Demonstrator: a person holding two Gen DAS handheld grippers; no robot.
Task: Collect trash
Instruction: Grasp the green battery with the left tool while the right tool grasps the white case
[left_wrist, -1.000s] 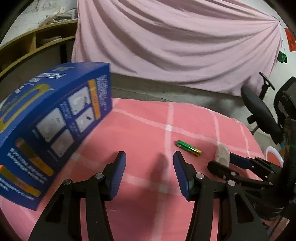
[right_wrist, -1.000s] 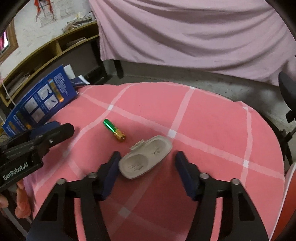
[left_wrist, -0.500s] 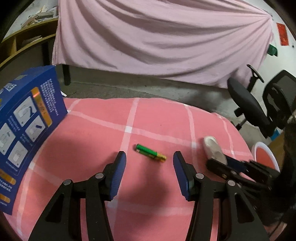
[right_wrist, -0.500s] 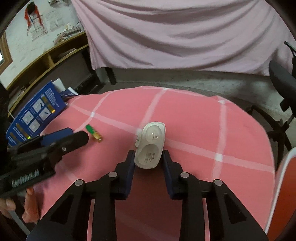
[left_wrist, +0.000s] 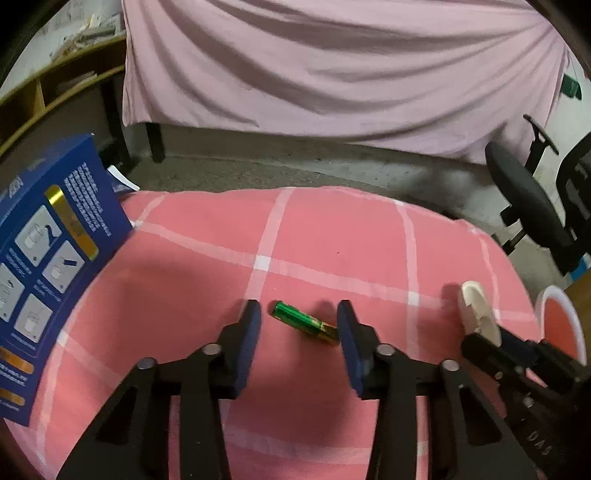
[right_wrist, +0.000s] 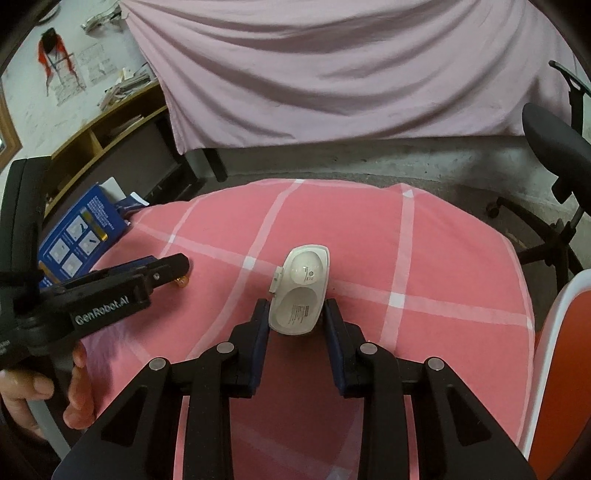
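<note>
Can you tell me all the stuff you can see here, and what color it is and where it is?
battery: one, green and gold, lying on the cloth between the left fingers
white case: one, white, clamped in the right hand-held gripper
box: one, blue, at the cloth's left edge
tablecloth: one, pink with white lines, covering the table
bin: one, red with a white rim, right of the table
office chair: one, black, far right
curtain: one, pink, behind
left hand-held gripper: one, black and blue, open around the battery
right hand-held gripper: one, black and blue, shut
</note>
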